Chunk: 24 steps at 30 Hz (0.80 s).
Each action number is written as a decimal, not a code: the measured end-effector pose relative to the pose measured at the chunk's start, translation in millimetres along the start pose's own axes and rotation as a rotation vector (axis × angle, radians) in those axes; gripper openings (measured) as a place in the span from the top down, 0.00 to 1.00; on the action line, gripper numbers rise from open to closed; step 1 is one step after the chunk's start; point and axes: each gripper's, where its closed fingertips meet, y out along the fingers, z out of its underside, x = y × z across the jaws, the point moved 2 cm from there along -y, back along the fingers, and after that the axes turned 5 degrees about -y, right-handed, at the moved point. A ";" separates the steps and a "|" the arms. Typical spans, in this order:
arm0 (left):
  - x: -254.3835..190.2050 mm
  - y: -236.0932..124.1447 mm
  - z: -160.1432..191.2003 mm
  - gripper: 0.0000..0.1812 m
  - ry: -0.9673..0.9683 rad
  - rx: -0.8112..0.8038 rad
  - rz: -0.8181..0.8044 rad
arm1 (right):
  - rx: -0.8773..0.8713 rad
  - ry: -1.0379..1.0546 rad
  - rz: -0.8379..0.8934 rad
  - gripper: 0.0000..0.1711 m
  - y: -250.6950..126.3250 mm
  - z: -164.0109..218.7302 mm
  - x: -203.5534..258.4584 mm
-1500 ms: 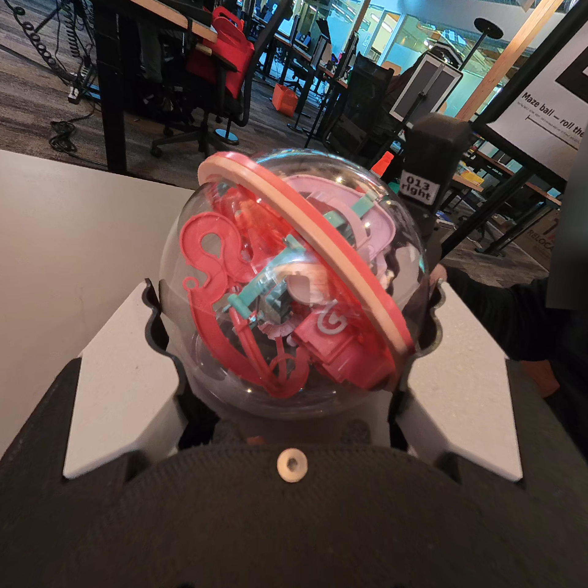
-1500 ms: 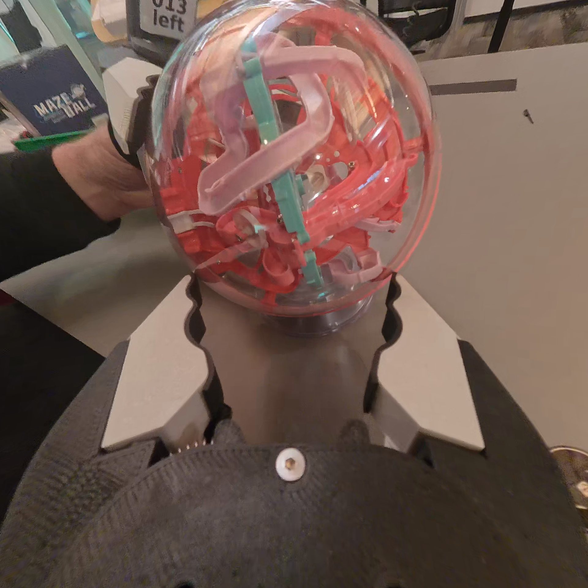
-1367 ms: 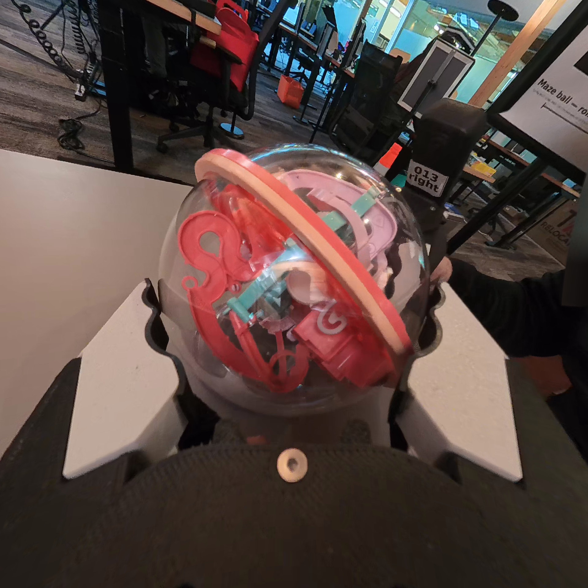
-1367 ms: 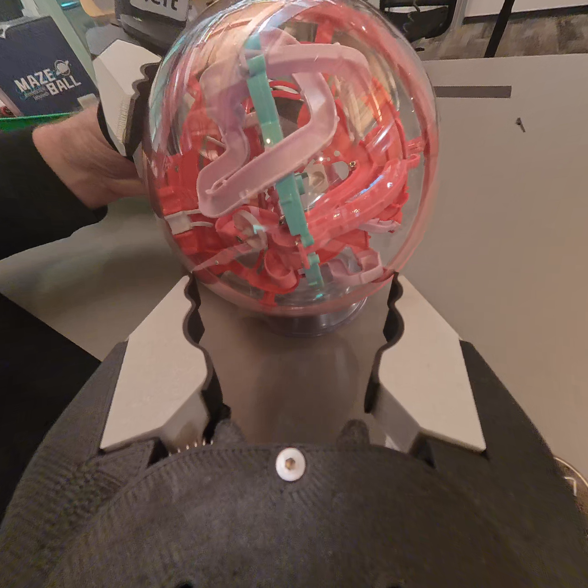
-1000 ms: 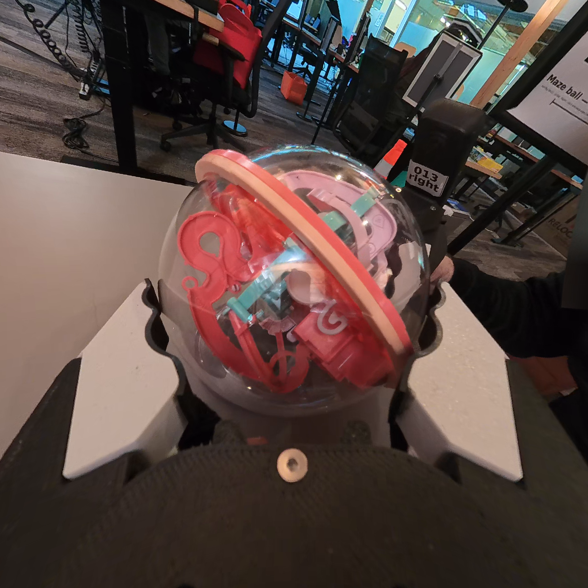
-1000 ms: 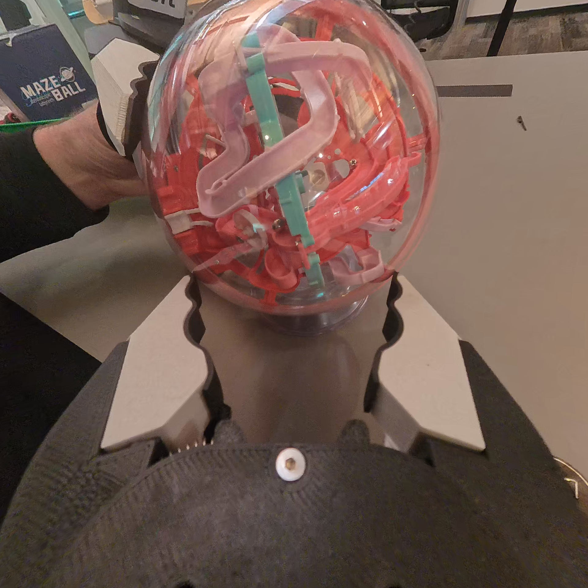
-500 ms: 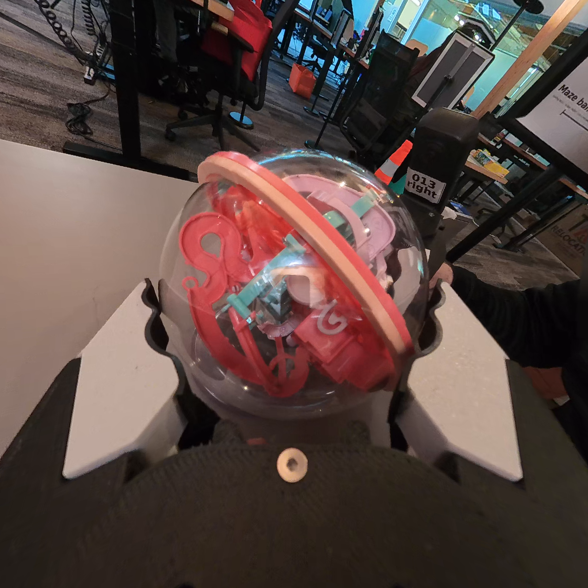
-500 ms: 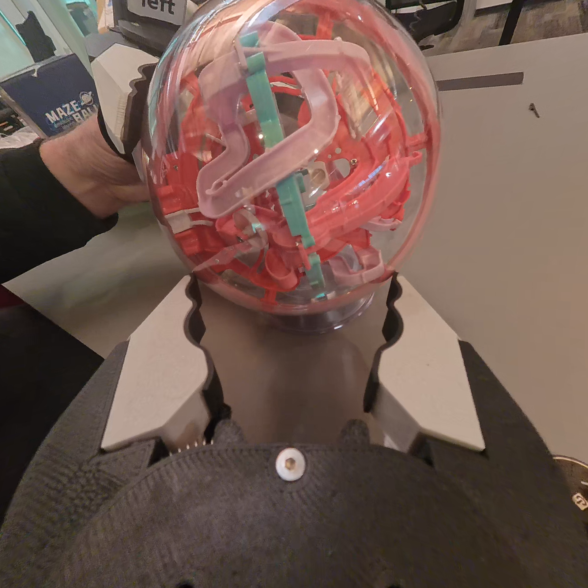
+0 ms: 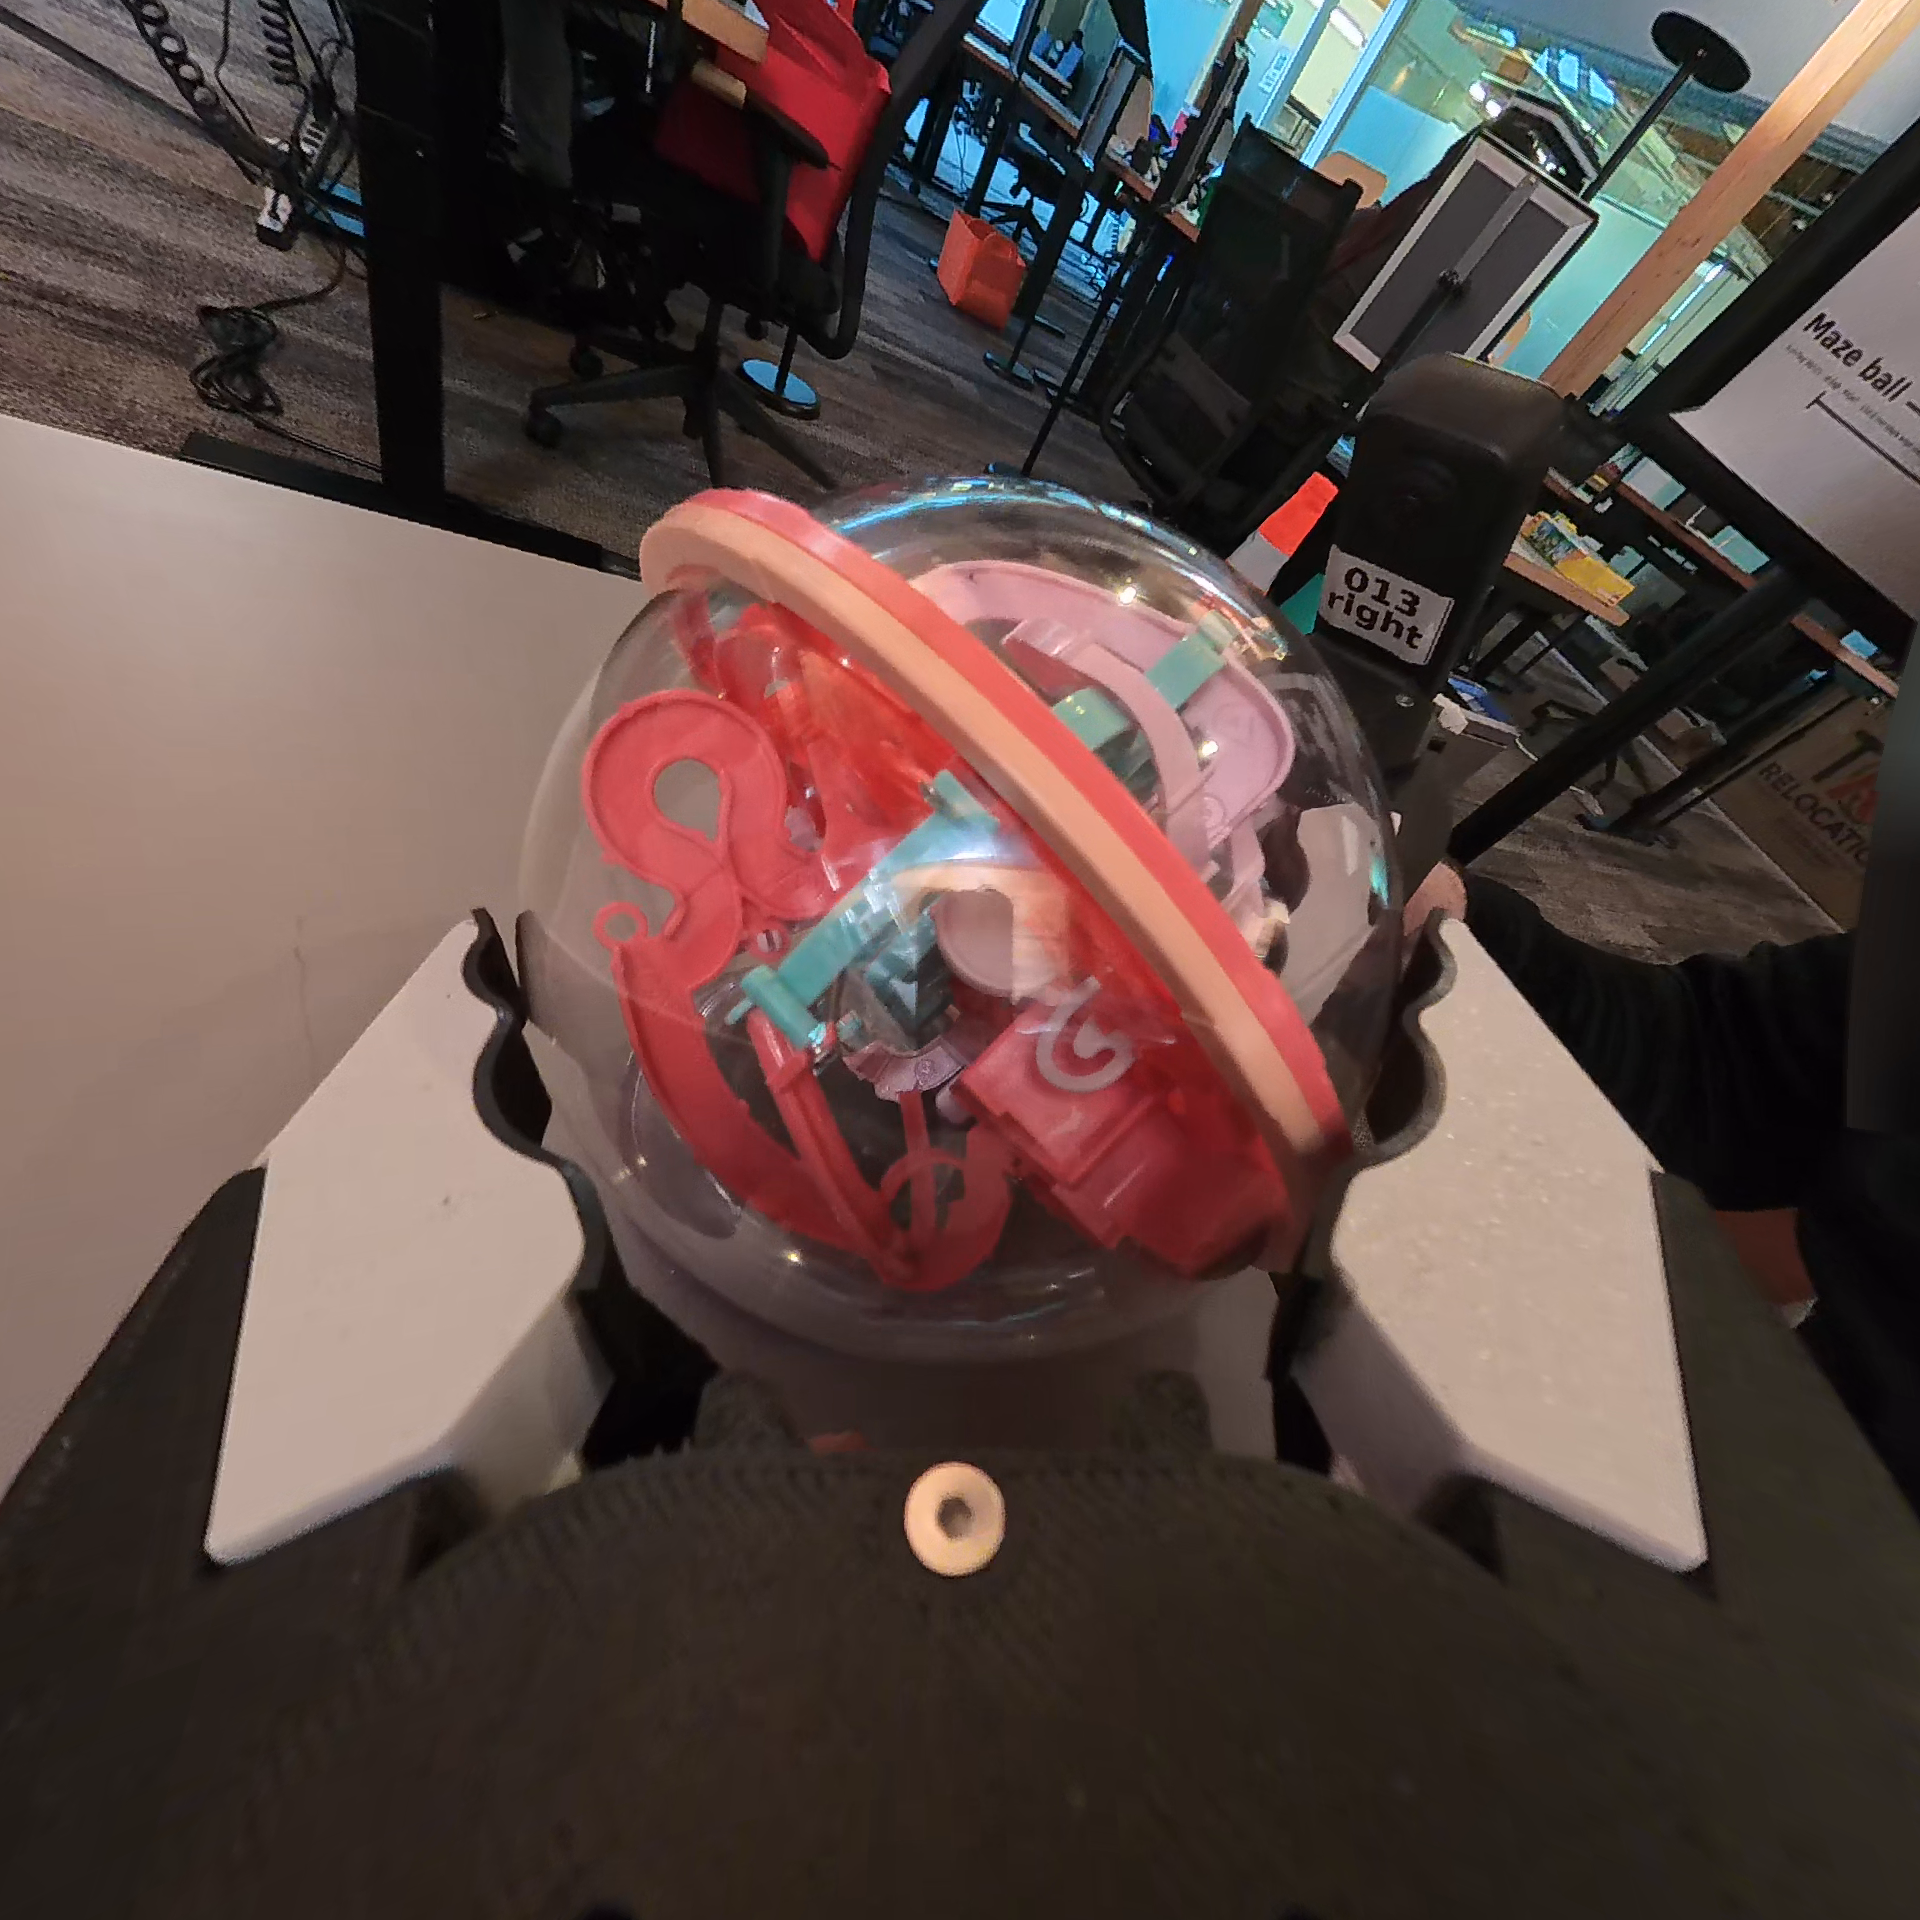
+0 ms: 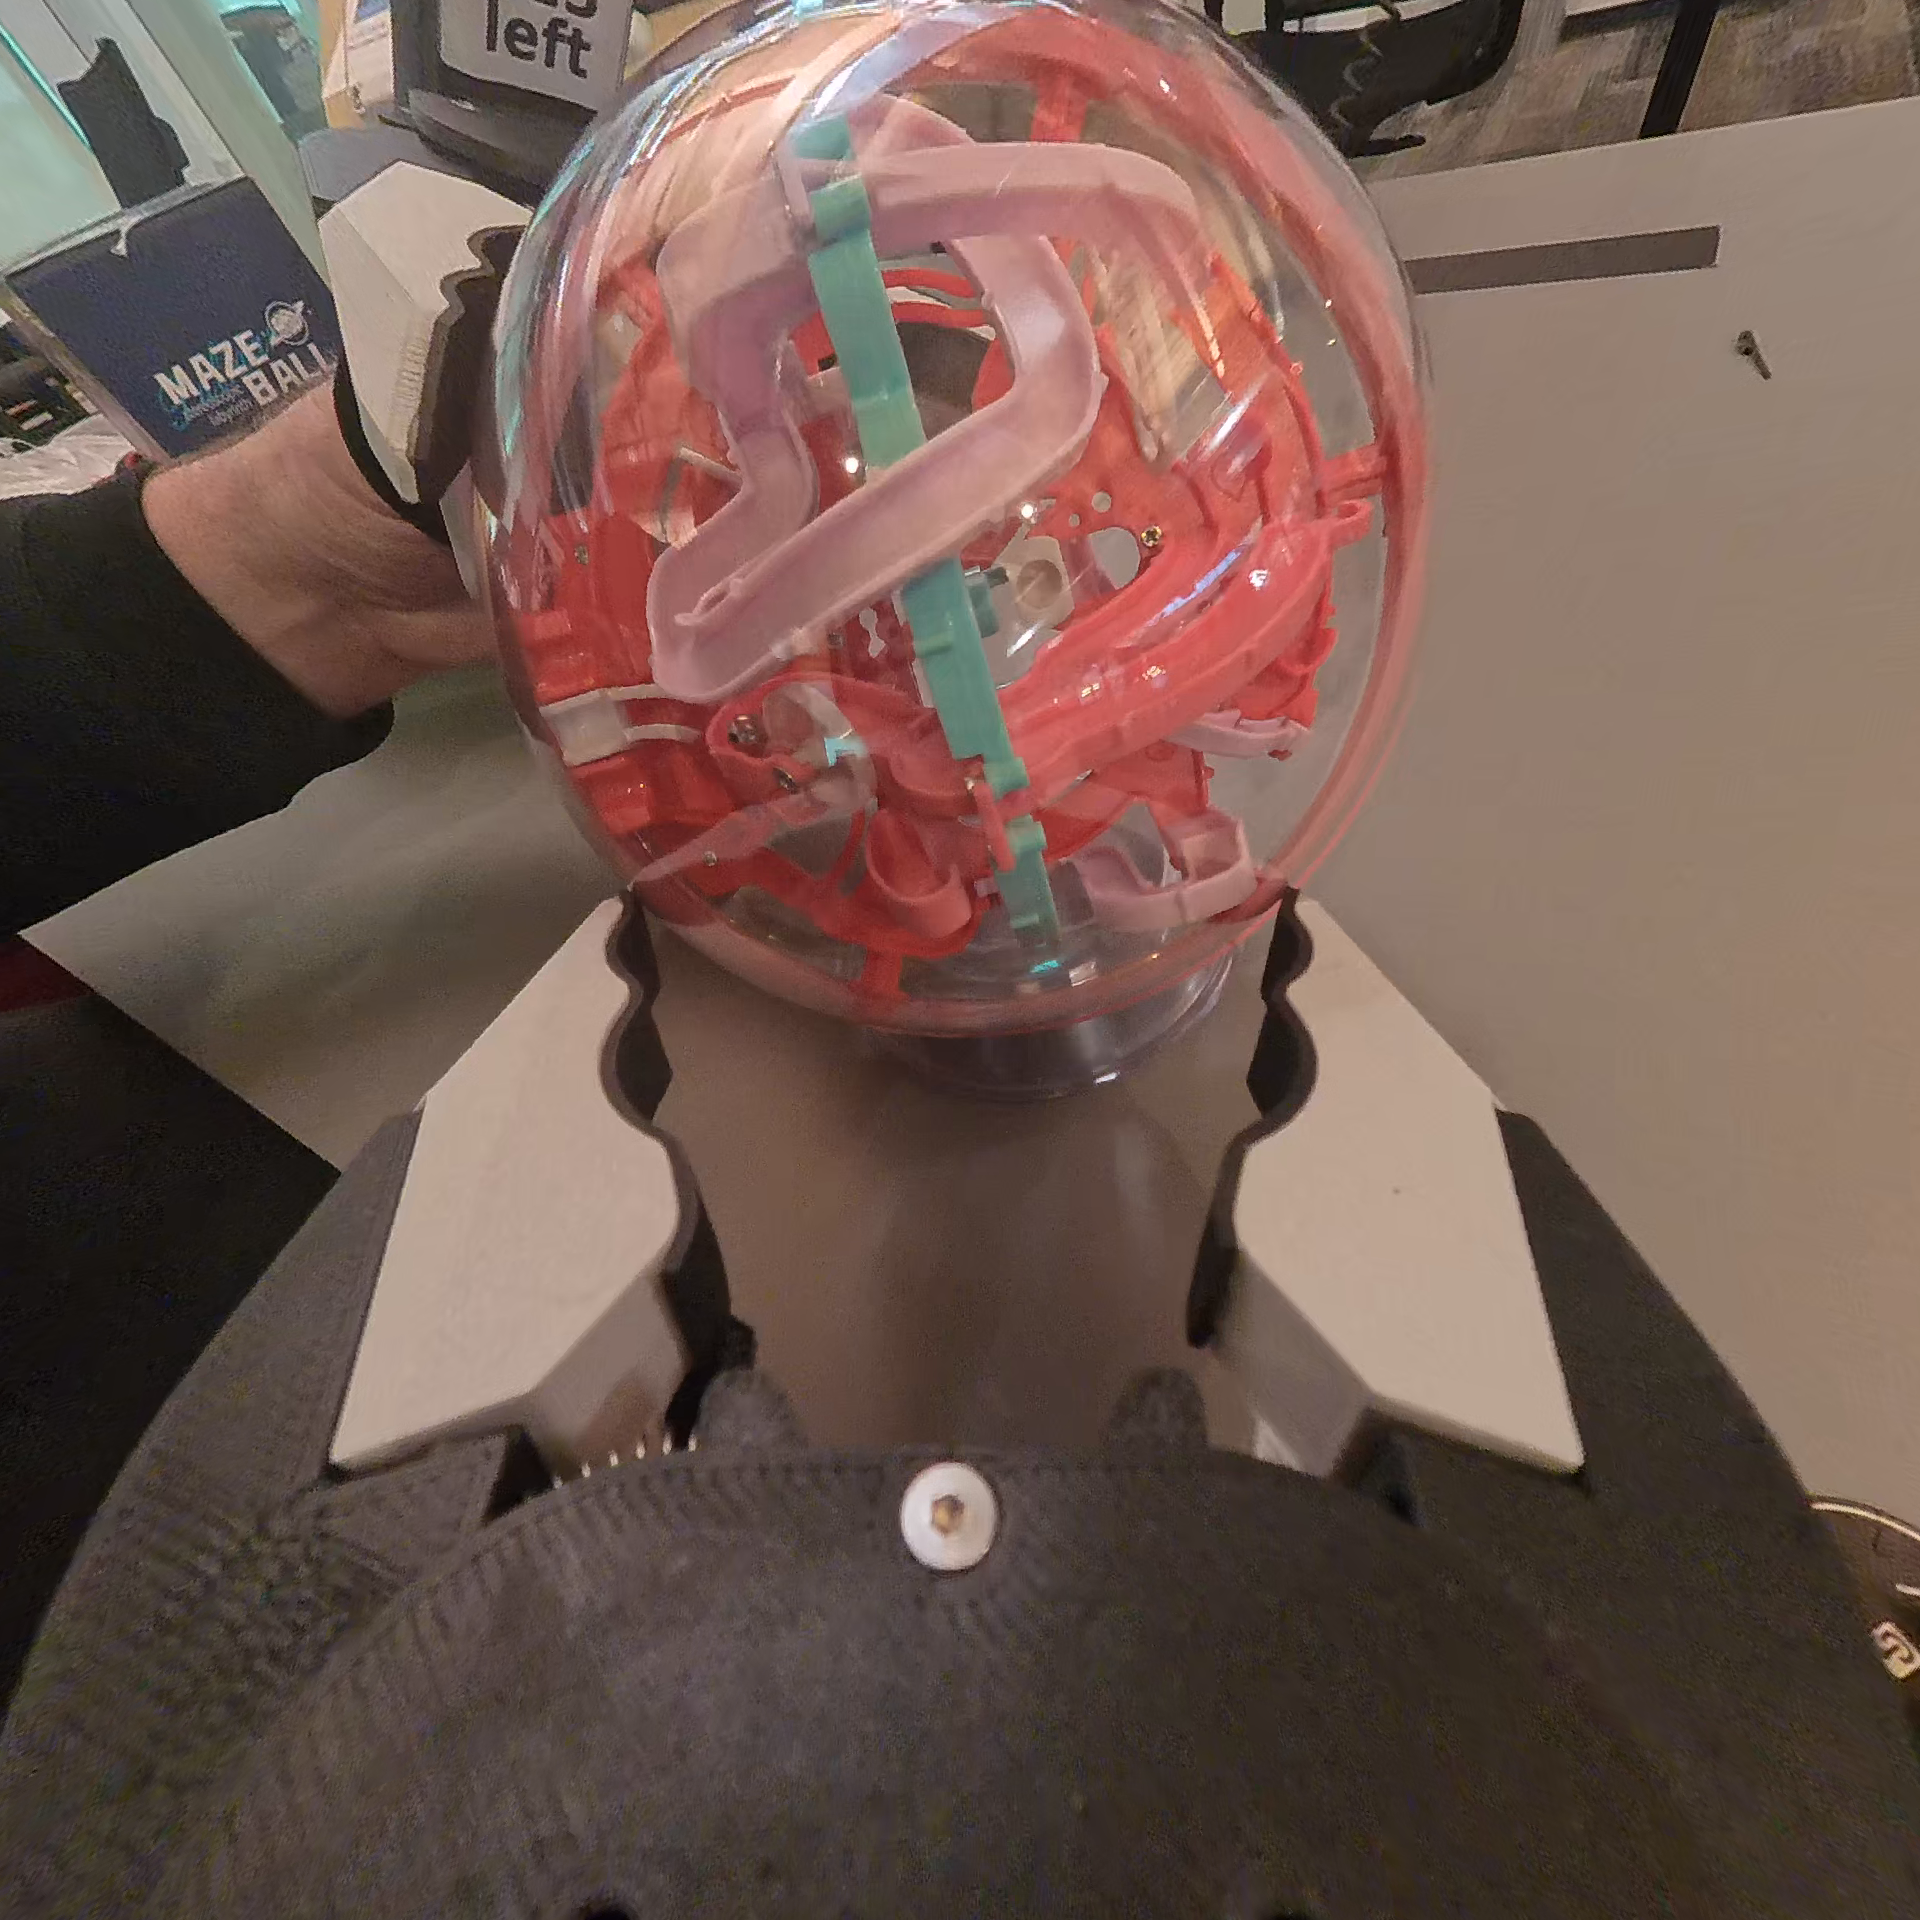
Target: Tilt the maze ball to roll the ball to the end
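Observation:
The maze ball is a clear sphere with red, pink and teal tracks inside and a red-and-cream rim band. My left gripper is shut on it, one white finger on each side. In the right wrist view the maze ball fills the upper middle, and my right gripper is shut on its lower sides. A clear round base shows just under the sphere. The left gripper's finger and a hand show behind it. I cannot pick out the small ball inside.
The pale table lies under the ball, with a dark tape strip and a small screw. A blue box stands at the far left. Office chairs and a sign board stand beyond the table edge.
Both grippers have kept their hold while the ball tilts a little; the background has shifted slightly in both views.

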 end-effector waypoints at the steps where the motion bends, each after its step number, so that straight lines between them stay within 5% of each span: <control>1: 0.1 0.0 -0.1 0.13 0.000 0.002 0.000 | 0.000 0.001 0.000 0.33 0.0 0.0 0.0; 24: 2.1 4.6 -2.1 0.13 0.022 0.041 -0.021 | 0.028 -0.058 -0.014 0.35 -12.7 -10.6 -10.7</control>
